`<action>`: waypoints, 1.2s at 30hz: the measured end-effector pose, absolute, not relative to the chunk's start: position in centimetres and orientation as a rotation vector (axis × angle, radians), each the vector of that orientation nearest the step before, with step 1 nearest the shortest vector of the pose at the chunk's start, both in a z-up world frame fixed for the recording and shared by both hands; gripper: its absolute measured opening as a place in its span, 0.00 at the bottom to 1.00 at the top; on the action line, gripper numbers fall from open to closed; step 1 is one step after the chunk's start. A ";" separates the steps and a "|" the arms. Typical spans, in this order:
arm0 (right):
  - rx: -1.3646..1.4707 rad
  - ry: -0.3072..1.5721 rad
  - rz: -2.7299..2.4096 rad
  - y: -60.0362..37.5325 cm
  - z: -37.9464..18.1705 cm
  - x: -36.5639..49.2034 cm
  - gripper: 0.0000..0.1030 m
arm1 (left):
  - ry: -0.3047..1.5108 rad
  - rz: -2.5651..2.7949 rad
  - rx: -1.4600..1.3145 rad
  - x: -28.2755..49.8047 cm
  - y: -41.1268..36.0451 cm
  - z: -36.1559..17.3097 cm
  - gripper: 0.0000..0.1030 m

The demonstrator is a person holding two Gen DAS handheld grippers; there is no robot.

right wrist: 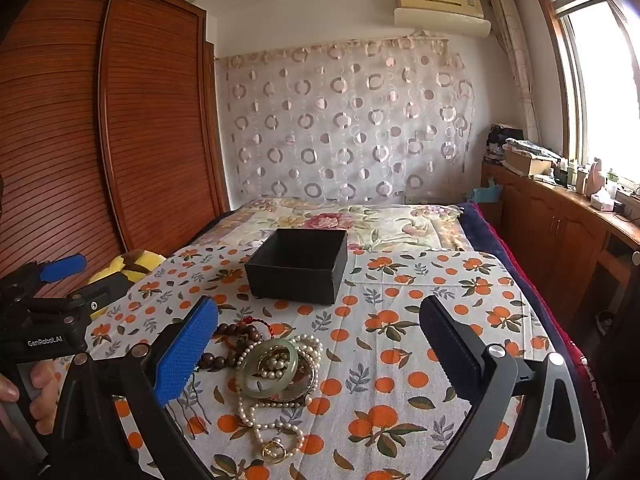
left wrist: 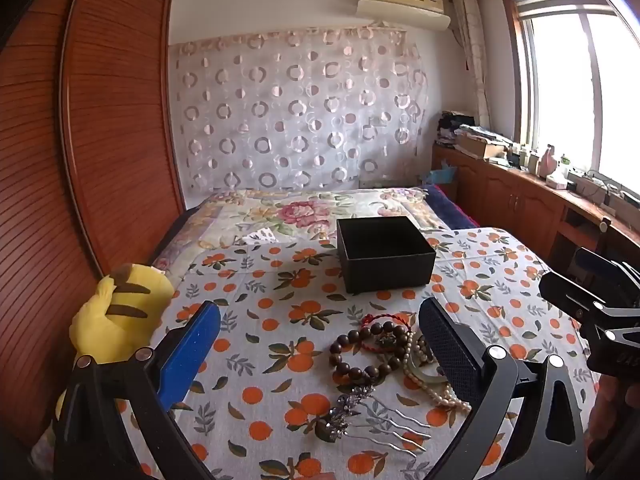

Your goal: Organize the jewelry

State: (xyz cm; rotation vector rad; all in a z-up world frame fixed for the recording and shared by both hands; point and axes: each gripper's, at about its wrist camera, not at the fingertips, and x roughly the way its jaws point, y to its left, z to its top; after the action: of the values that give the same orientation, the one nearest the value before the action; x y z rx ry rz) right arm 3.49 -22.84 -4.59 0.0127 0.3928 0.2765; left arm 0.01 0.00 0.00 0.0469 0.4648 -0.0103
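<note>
- We see the jewelry heaped in 1 pile on the orange-print cloth (right wrist: 400, 320) over the bed, lying between and just ahead of both pairs of tongs.
- In the pile, a dark wooden bead bracelet (left wrist: 362, 354) touches a red cord bracelet (left wrist: 380, 318), a pale green jade bangle (right wrist: 270, 368) and a pearl necklace (right wrist: 256, 416).
- A silver hair comb (left wrist: 372, 416) lies at the near edge of the pile, closest to our left tongs (left wrist: 320, 356).
- The left tongs stand wide apart with nothing between them, above the beads and the comb.
- Our right tongs (right wrist: 320, 352) are also spread wide and hold nothing, with the bangle and pearls just inside their blue finger.
- Beyond the pile, farther from both tongs, an open black box (left wrist: 384, 254) sits on the cloth.
- A yellow plush toy (left wrist: 116, 312) lies at the bed's edge, left of the left tongs, beside the wooden wardrobe (left wrist: 100, 120).
</note>
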 end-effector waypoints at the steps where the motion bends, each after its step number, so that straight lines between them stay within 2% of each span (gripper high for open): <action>1: 0.013 0.395 0.277 -22.8 -4.6 3.5 0.98 | 0.464 -0.011 0.046 0.0 0.0 0.0 0.94; 36: 0.013 0.392 0.277 -22.8 -4.4 3.4 0.98 | 0.444 -0.008 0.042 -0.7 0.0 0.9 0.94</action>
State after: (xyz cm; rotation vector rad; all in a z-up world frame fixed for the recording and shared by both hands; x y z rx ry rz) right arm 3.35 -22.81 -4.36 0.0131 0.3921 0.2772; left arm -0.67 0.03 0.85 0.0416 0.4443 -0.0081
